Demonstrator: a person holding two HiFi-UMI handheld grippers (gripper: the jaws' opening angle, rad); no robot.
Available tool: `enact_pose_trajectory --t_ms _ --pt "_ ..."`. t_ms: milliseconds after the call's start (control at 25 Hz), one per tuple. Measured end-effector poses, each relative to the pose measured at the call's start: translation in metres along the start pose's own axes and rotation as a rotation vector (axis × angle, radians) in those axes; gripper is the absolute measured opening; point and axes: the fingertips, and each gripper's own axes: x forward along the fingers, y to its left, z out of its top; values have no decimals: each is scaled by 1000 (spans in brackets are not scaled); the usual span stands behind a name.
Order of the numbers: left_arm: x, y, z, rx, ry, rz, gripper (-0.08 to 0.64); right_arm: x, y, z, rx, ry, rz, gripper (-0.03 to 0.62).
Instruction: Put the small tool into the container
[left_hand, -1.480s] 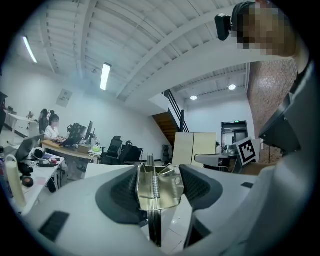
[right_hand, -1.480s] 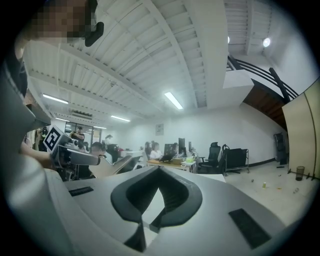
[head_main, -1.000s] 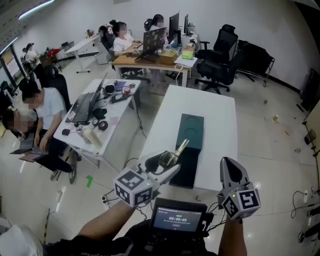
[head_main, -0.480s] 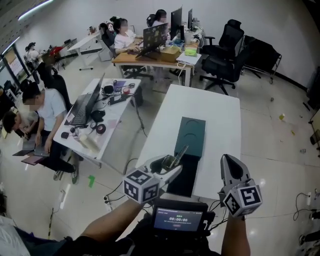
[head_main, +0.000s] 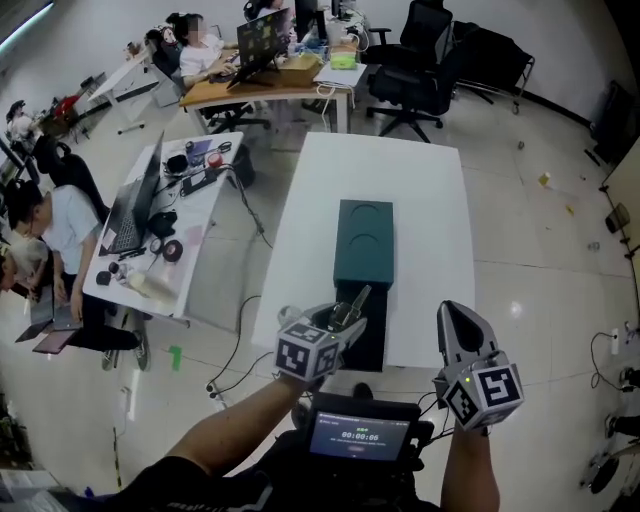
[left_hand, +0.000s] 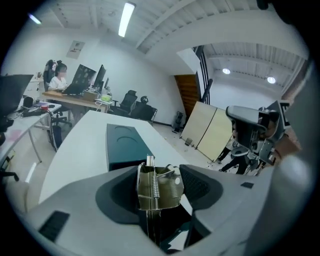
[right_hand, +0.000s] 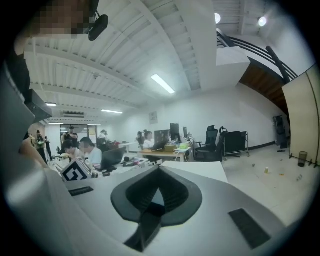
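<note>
A long dark green container (head_main: 363, 243) lies lengthwise on the white table (head_main: 430, 200), its near end dark and open (head_main: 372, 338). My left gripper (head_main: 343, 318) hovers over that near end, shut on the small tool (head_main: 352, 305), an olive metal piece with a spring. In the left gripper view the small tool (left_hand: 158, 187) stands upright between the jaws, with the container (left_hand: 125, 145) beyond it. My right gripper (head_main: 455, 320) hangs at the table's near right corner, shut and empty; its shut jaws (right_hand: 159, 187) point over the table.
A desk (head_main: 150, 225) with a laptop and clutter stands left of the table, with seated people beside it. More desks and office chairs (head_main: 420, 70) are at the back. A handheld screen (head_main: 360, 435) sits near my body.
The head view has tilted down and closer to the table. My left gripper, still holding the tool, now sits lower over the container's near end. The right gripper has hardly moved.
</note>
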Motion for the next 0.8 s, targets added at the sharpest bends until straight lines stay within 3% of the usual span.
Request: enact_pose_trajectory --t_ms 240,800 --pt "43 11 -22 62 93 67 276 -5 -20 -23 29 28 -49 3" --pt "106 12 -48 66 191 158 276 -5 -67 -44 56 42 -84 3"
